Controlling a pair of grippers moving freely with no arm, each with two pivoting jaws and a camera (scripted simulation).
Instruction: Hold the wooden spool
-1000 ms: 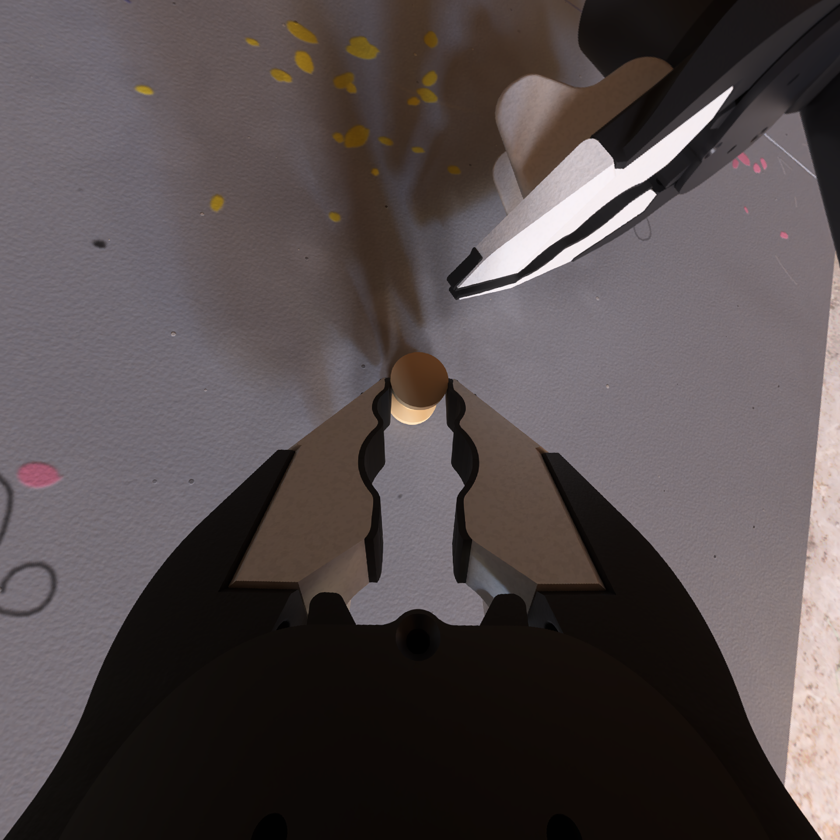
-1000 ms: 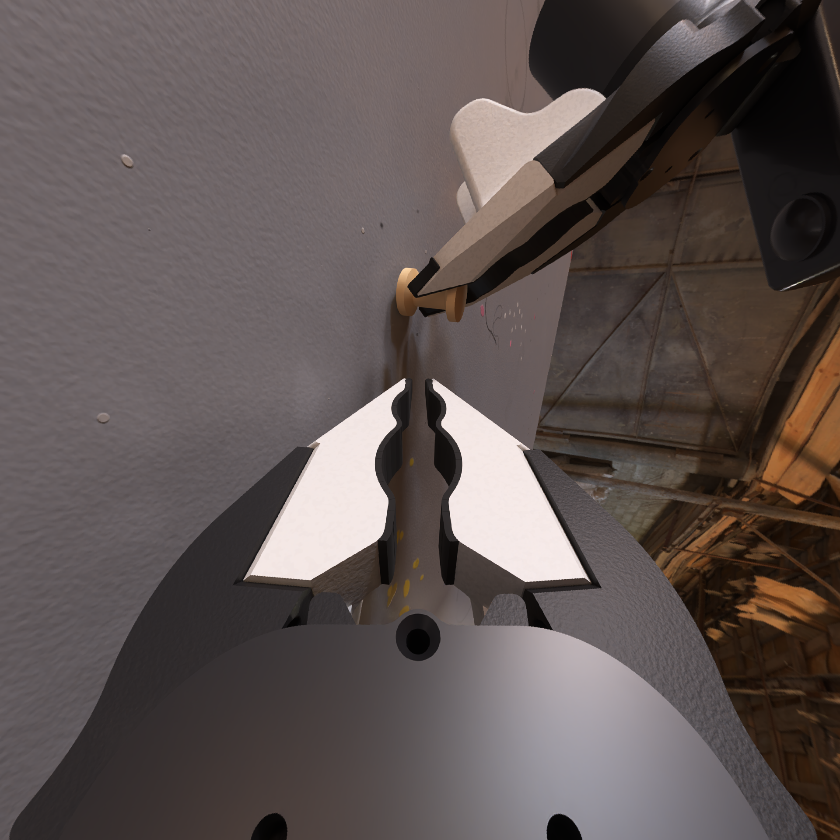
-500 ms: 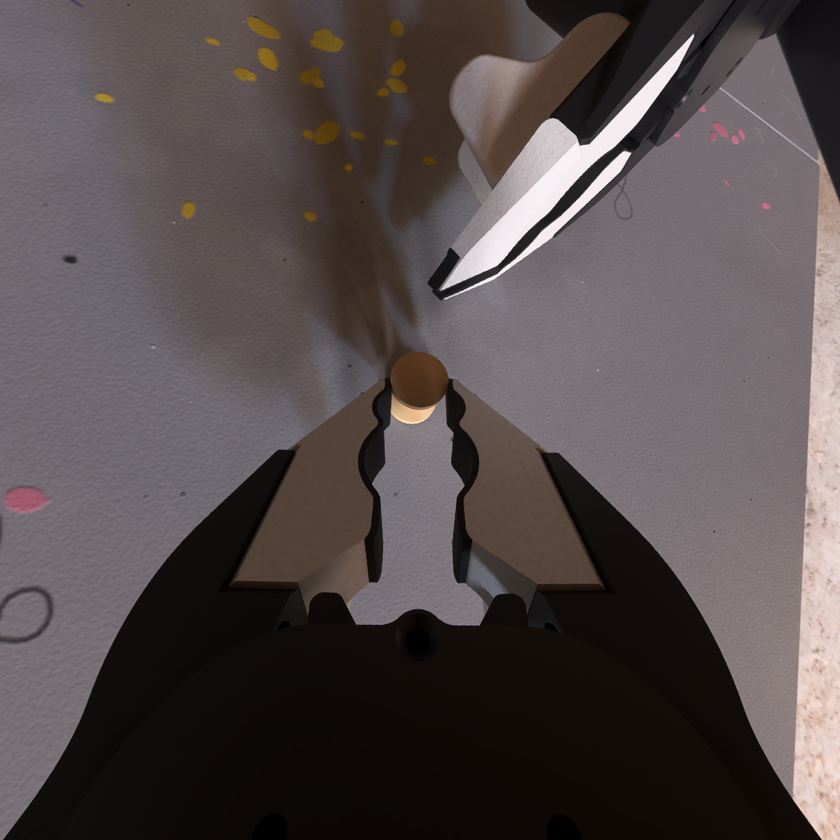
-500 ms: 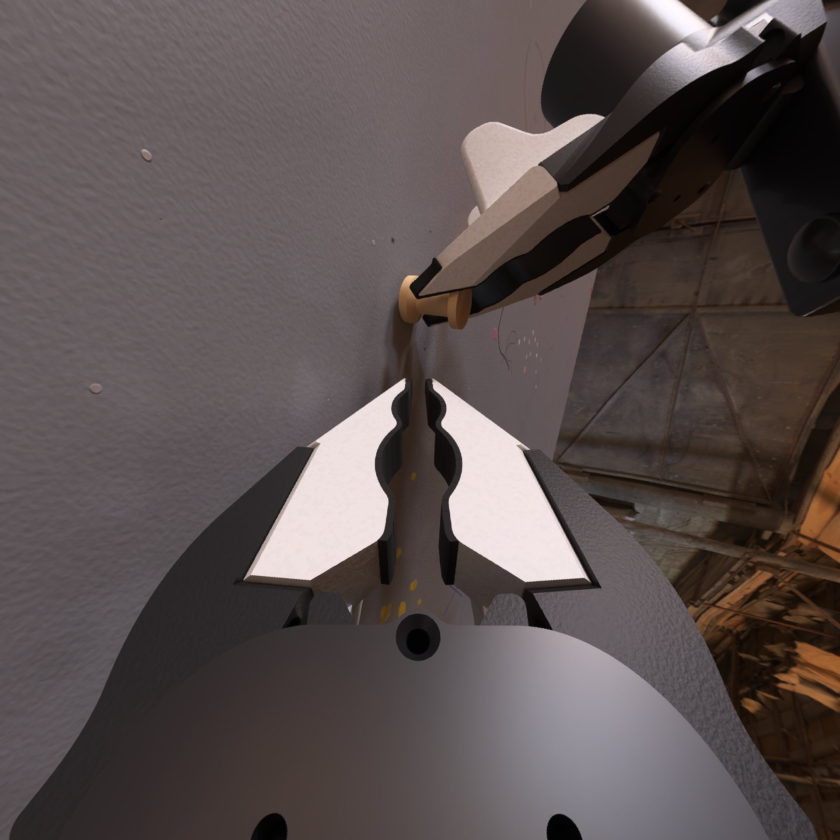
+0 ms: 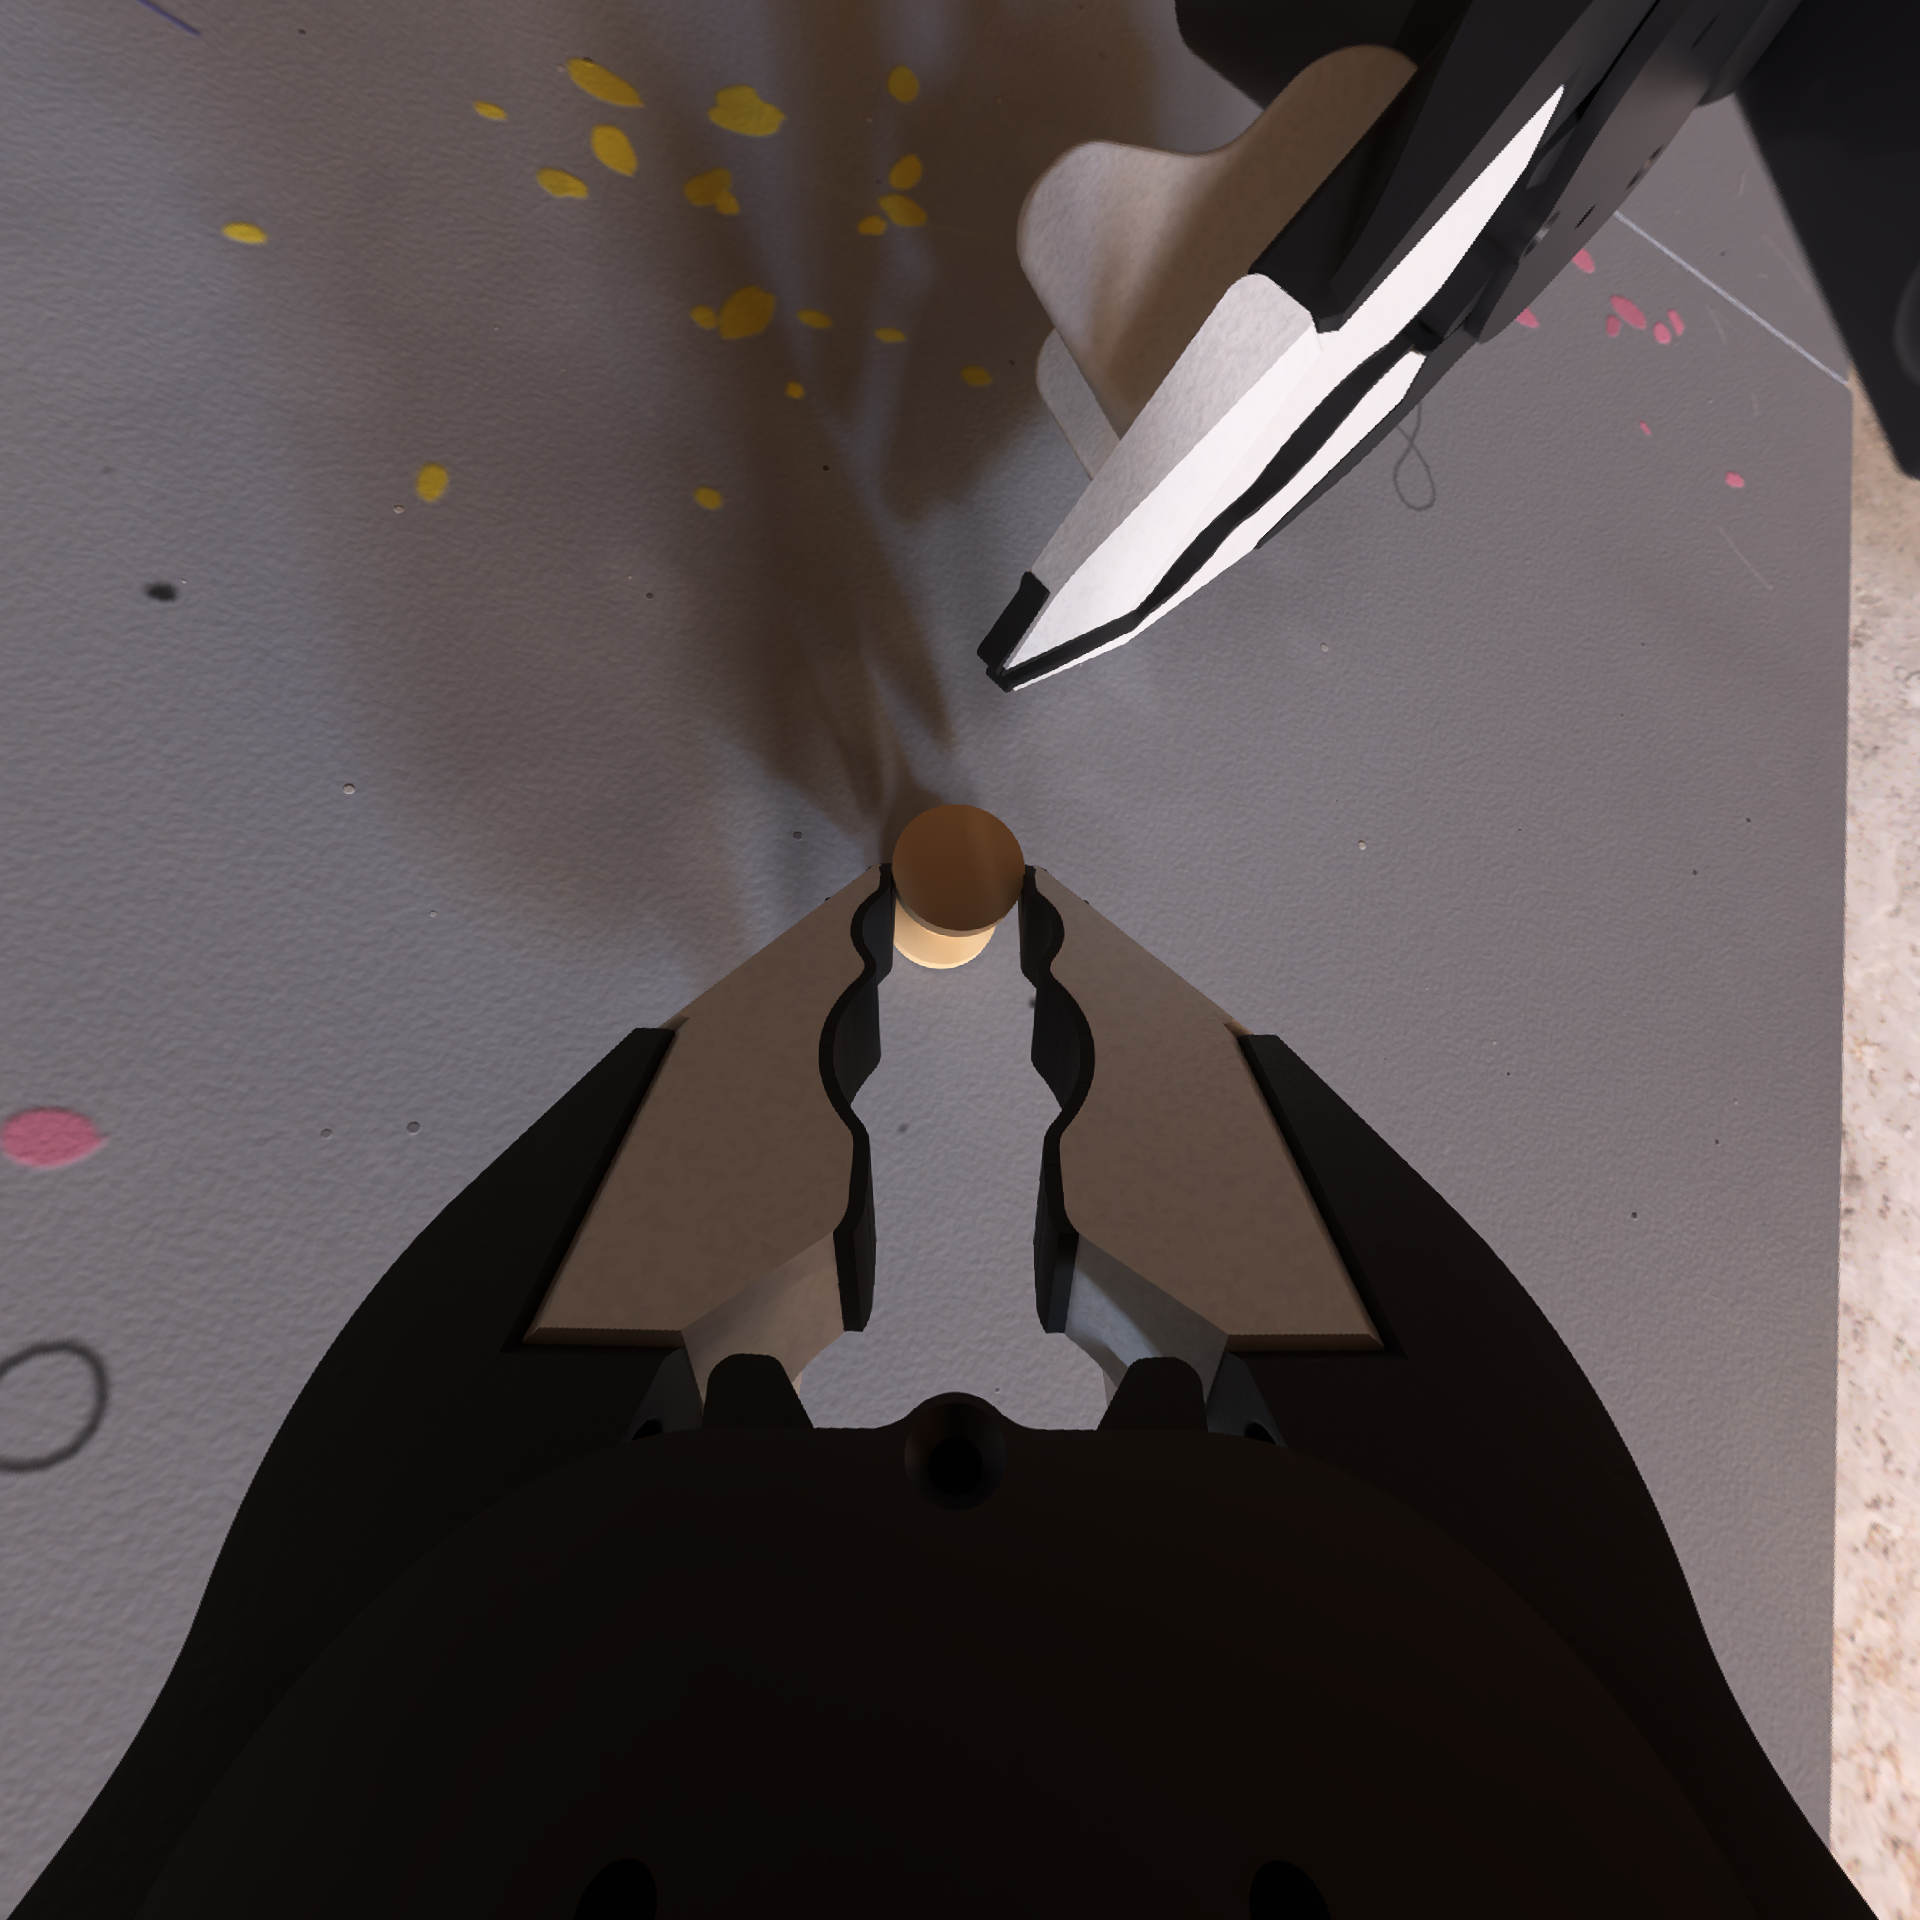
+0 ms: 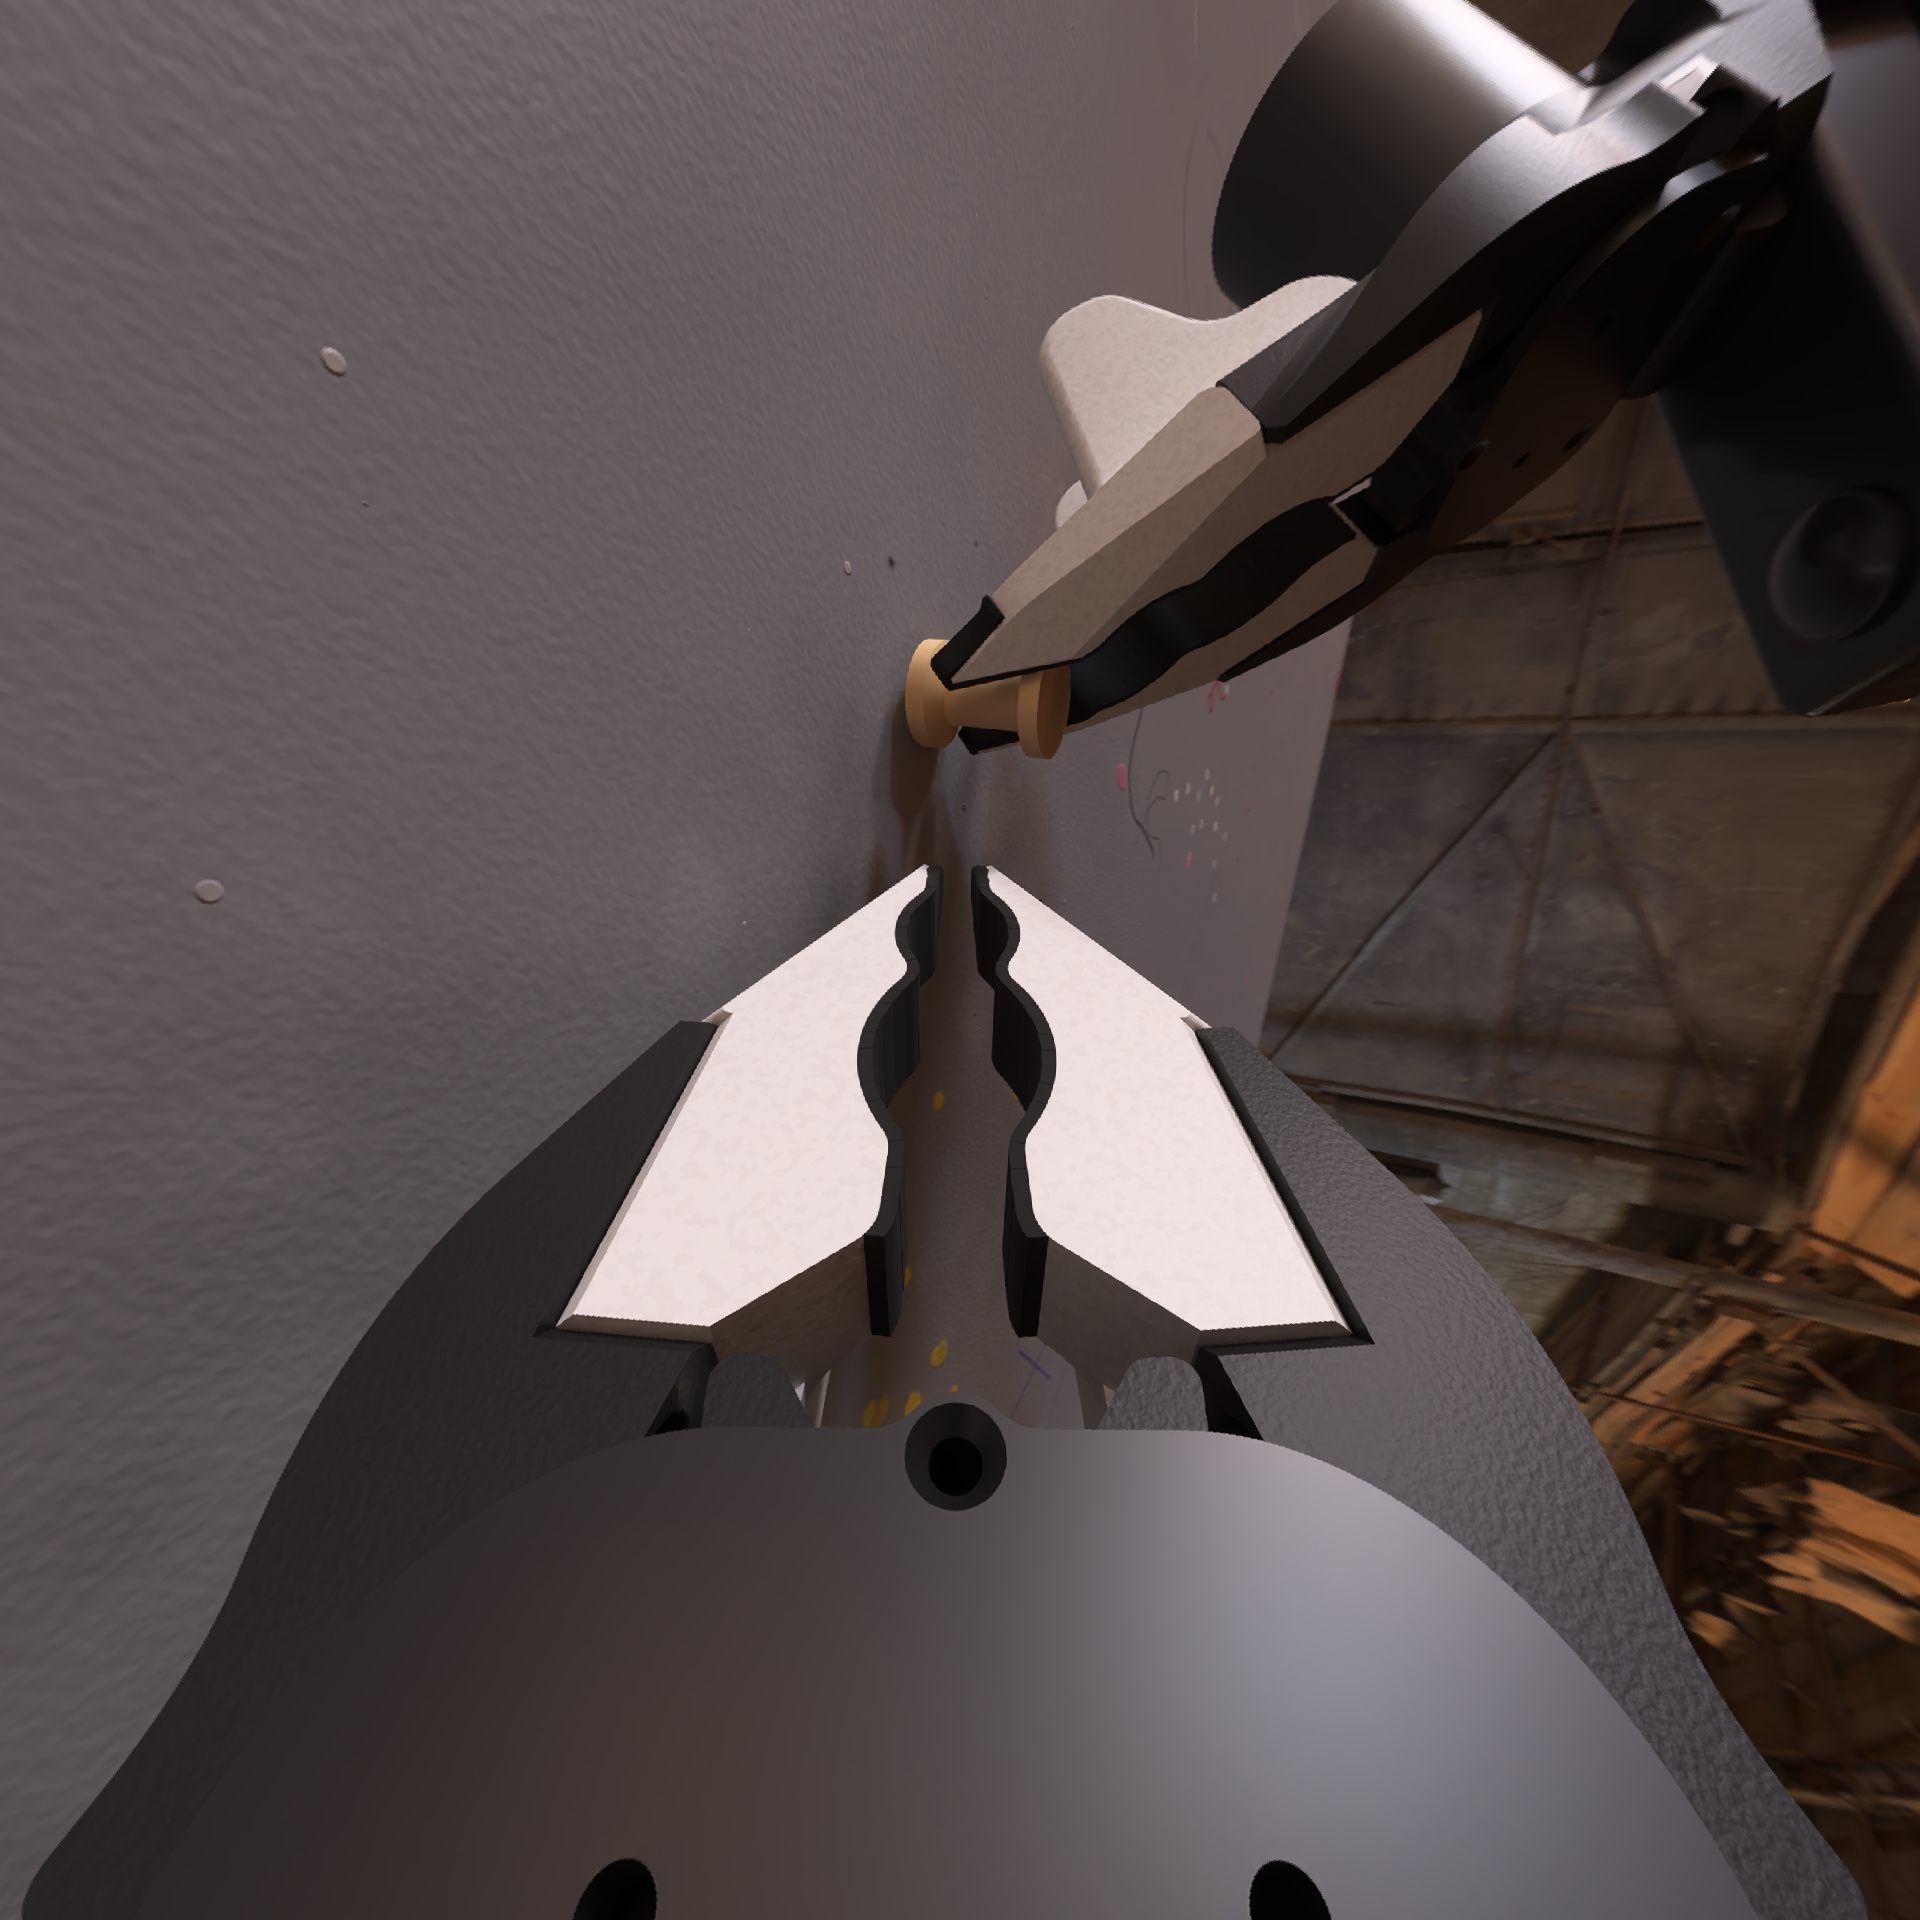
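Observation:
The wooden spool [image 5: 956, 868] stands on end on the grey table [image 5: 416, 727], seen from above. My left gripper [image 5: 957, 906] is shut on it, with the fingertips pinching its waist under the top flange. In the right wrist view the spool [image 6: 925, 707] shows side-on between the left gripper's tips [image 6: 958, 707], with one flange at the table surface [image 6: 416, 623]; I cannot tell whether it touches. My right gripper [image 6: 954, 881] is shut and empty, a short way from the spool. It also shows in the left wrist view [image 5: 1010, 665], just beyond the spool to the right.
Yellow paint spots [image 5: 743, 109] and a pink spot [image 5: 47, 1138] mark the table. The table's edge runs down the right side, with a speckled floor [image 5: 1883, 1039] beyond. A wooden building interior [image 6: 1558, 1039] shows past the table.
The left gripper keeps its grip on the spool; the table marks drifted slightly left in its view. The right gripper swung a little, its tips staying about as far from the spool.

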